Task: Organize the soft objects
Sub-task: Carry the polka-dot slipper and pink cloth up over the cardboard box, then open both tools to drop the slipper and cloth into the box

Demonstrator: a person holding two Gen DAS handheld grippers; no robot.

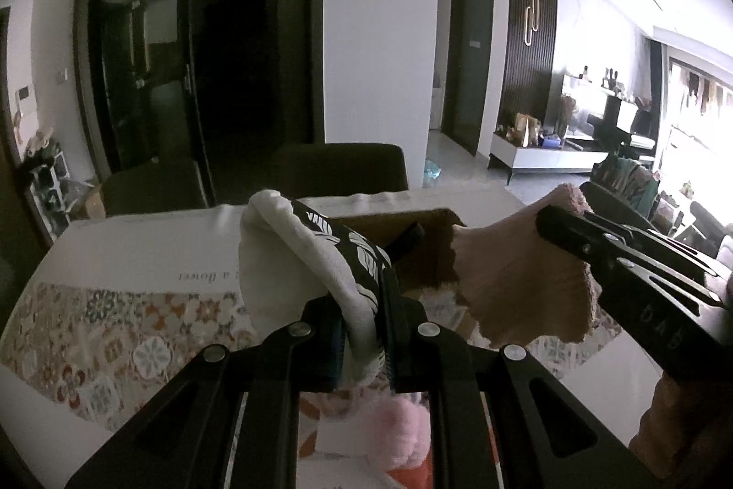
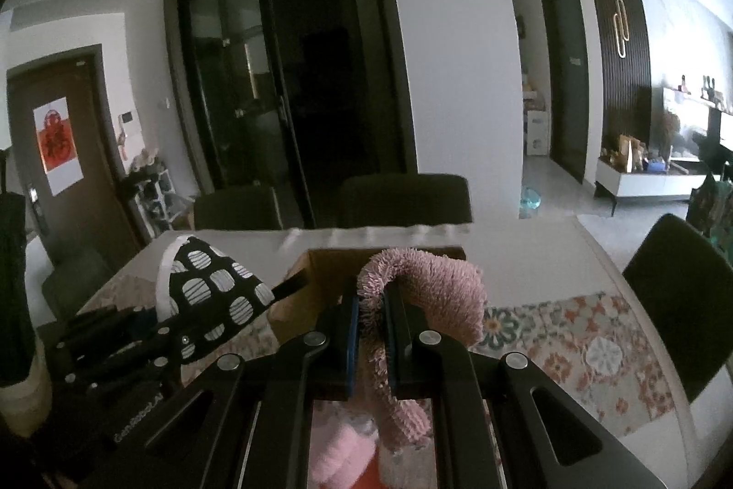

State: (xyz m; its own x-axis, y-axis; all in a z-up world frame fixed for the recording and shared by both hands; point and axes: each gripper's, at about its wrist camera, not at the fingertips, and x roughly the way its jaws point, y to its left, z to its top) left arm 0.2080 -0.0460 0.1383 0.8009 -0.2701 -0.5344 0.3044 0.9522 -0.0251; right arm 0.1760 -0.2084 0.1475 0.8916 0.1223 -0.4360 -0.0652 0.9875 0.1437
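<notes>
My left gripper (image 1: 362,333) is shut on a black-and-white patterned oven mitt (image 1: 302,255) with a white lining, held above the table. It also shows in the right wrist view (image 2: 215,292) at the left. My right gripper (image 2: 371,333) is shut on a pink shaggy cloth (image 2: 426,287) that droops over its fingers. The cloth shows in the left wrist view (image 1: 517,282) at the right, with the right gripper (image 1: 563,228) clamped on it. A brown cardboard box (image 2: 320,278) stands open just beyond both grippers. A fluffy pink object (image 2: 339,452) lies below the grippers.
The table (image 1: 137,232) carries a floral runner (image 1: 114,328). Dark chairs (image 2: 403,200) stand at the far side and another chair (image 2: 678,296) at the right. Dark glass doors stand behind, and a living room opens to the right.
</notes>
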